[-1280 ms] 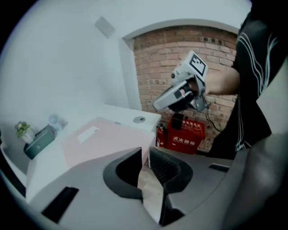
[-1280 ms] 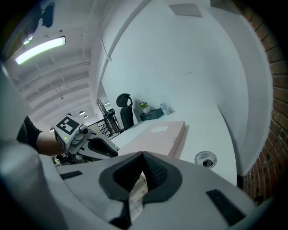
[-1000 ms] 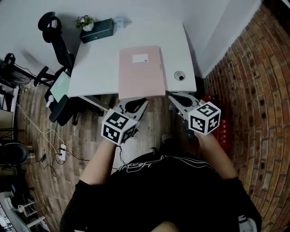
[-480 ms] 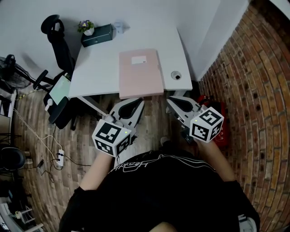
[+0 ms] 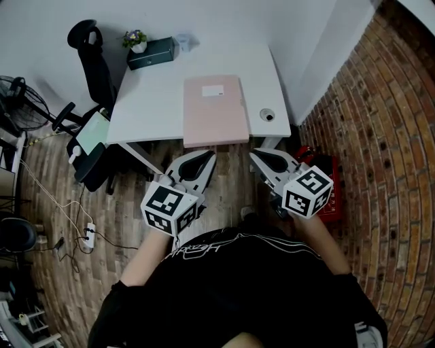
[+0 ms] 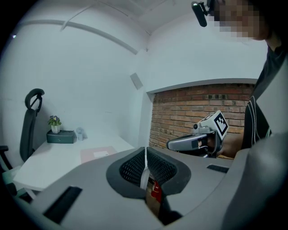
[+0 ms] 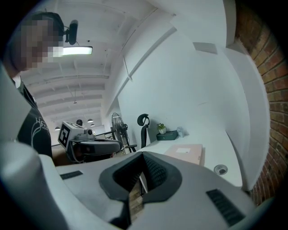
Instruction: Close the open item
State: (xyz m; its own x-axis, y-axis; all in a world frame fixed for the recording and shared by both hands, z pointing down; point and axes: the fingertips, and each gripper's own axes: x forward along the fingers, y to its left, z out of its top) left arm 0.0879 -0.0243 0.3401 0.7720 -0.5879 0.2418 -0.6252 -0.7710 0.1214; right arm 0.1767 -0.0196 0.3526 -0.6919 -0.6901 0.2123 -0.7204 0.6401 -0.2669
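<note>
White desk sits against white wall; red brick wall on the right. Wood plank floor. Black office chair at desk's left end, standing fan further left. Desk back edge: potted plant on dark green box. Cable grommet near front right corner. Power strip with cables on floor. Ceiling tube light lit.

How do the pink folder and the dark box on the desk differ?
The pink folder is large, flat and pale; the dark box is small and blocky. The folder reaches the near edge of the white desk; the box sits at its far left corner. Both rest on it, untouched.
</note>
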